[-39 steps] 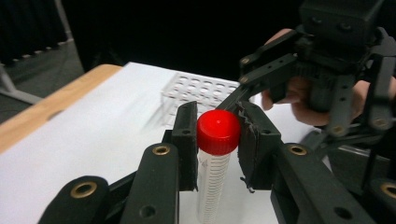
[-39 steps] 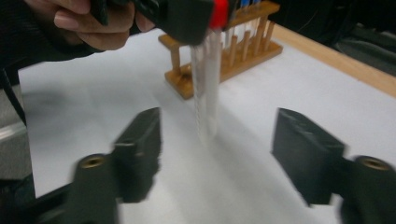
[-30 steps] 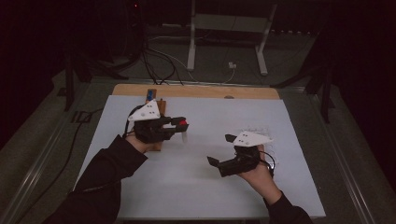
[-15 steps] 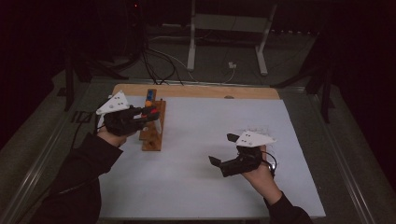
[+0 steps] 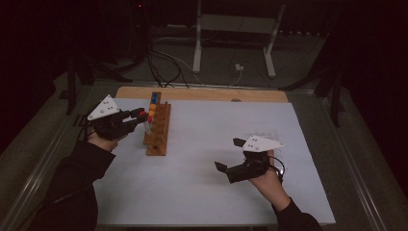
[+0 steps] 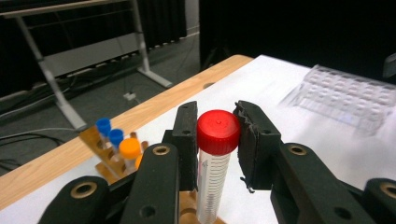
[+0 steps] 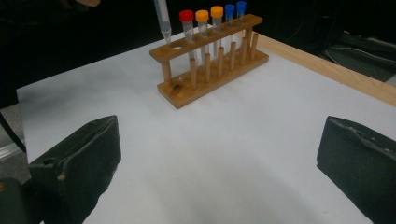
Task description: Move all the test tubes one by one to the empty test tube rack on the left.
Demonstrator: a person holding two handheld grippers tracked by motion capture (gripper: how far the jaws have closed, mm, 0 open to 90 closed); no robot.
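A wooden tube rack (image 5: 158,131) stands on the white table sheet (image 5: 202,192) at the left. It holds several capped tubes: red, orange and blue (image 7: 212,18). My left gripper (image 5: 139,115) is just left of the rack, shut on a red-capped tube (image 6: 217,135) that it holds upright. That tube's pointed tip (image 7: 162,23) hangs just above the empty hole at the rack's near end (image 7: 176,46). My right gripper (image 5: 230,154) is at the right of the sheet, open wide with nothing between its jaws (image 7: 219,140).
A clear plastic tube tray (image 6: 348,98) lies on the sheet at the right, just beyond my right hand (image 5: 262,134). The wooden table edge (image 5: 202,94) runs along the back. Cables and a metal stand's legs (image 5: 231,53) lie on the floor behind.
My left gripper has carried the red-capped tube from the rack's right side across to its left, then edged back toward the rack. The right gripper has stayed put.
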